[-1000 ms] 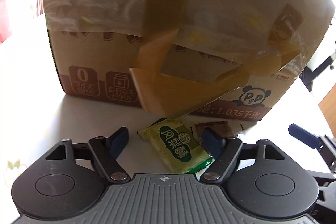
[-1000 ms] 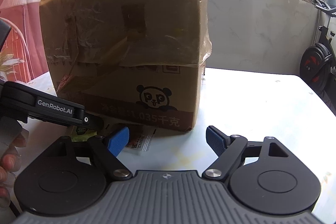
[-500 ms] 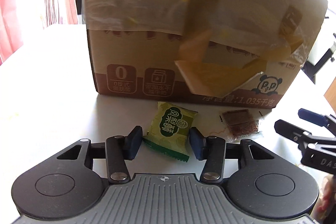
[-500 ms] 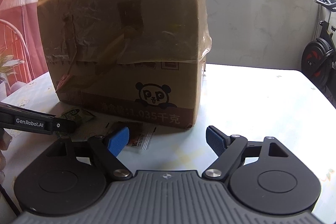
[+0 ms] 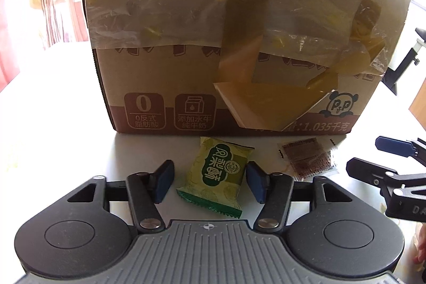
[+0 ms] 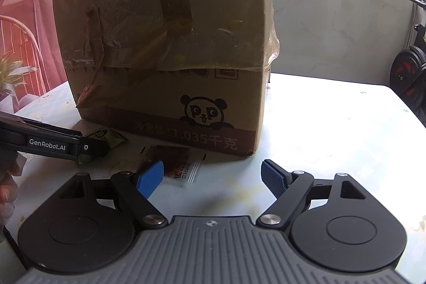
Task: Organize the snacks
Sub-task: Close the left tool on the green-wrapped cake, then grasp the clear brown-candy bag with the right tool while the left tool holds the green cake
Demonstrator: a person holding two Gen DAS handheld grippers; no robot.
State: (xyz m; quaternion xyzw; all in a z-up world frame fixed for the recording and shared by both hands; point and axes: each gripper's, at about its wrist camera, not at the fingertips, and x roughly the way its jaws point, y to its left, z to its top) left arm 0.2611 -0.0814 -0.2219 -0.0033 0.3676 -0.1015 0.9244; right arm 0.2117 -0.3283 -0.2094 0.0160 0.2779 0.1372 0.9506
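A green snack packet (image 5: pixel 216 173) lies on the white table in front of a taped cardboard box (image 5: pixel 234 44). My left gripper (image 5: pixel 210 181) is open with its blue pads on either side of the packet; the right pad is near its edge and the left pad stands apart. A clear packet with a brown snack (image 5: pixel 306 159) lies to its right by the box. In the right wrist view the brown snack (image 6: pixel 170 164) sits just beyond the left pad of my open, empty right gripper (image 6: pixel 213 177). The green packet (image 6: pixel 102 140) shows there, partly hidden by the left gripper's finger.
The box (image 6: pixel 170 49) stands tall close ahead on the white table (image 6: pixel 332 124). The right gripper's fingers (image 5: pixel 394 148) show at the right edge of the left wrist view. A wall, window and exercise bike (image 6: pixel 410 81) stand beyond the table.
My left gripper has drawn back from the box and narrowed its jaws around the green packet. My right gripper has barely moved.
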